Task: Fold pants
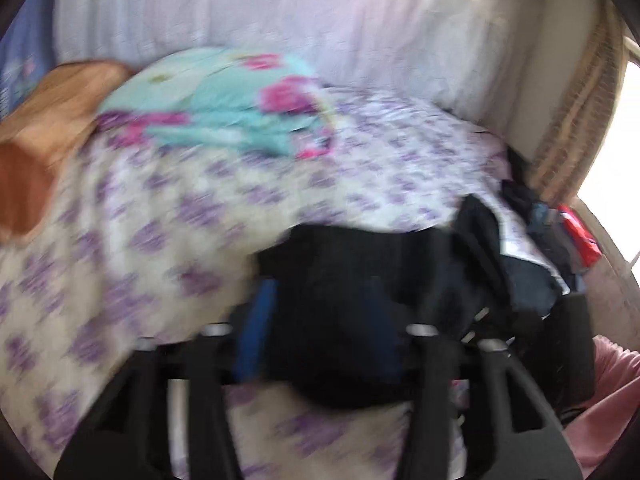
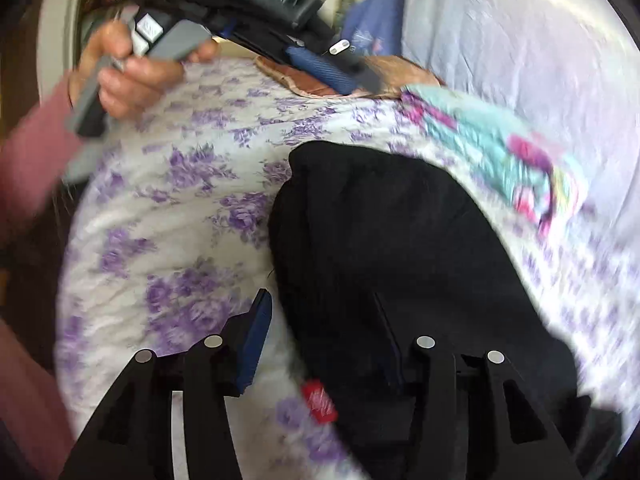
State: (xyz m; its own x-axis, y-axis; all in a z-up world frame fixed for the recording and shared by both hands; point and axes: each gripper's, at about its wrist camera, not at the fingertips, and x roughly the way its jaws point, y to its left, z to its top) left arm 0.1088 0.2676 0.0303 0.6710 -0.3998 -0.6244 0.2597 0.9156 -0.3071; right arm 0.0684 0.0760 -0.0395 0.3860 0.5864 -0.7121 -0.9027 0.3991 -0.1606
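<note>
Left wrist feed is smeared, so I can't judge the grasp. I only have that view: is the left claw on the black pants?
Observer: No. The right wrist view shows the left claw hanging over the floral sheet, apart from the black pants.
Operator: Right claw?
Observer: The right claw is open astride the pants' left edge, with one finger over the sheet and the other over the fabric.
Operator: Any landmark?
Observer: A red tag on that edge, near the camera.

No legible text: red tag [image 2: 319, 400] on black pants [image 2: 400, 240] too blurred.
</note>
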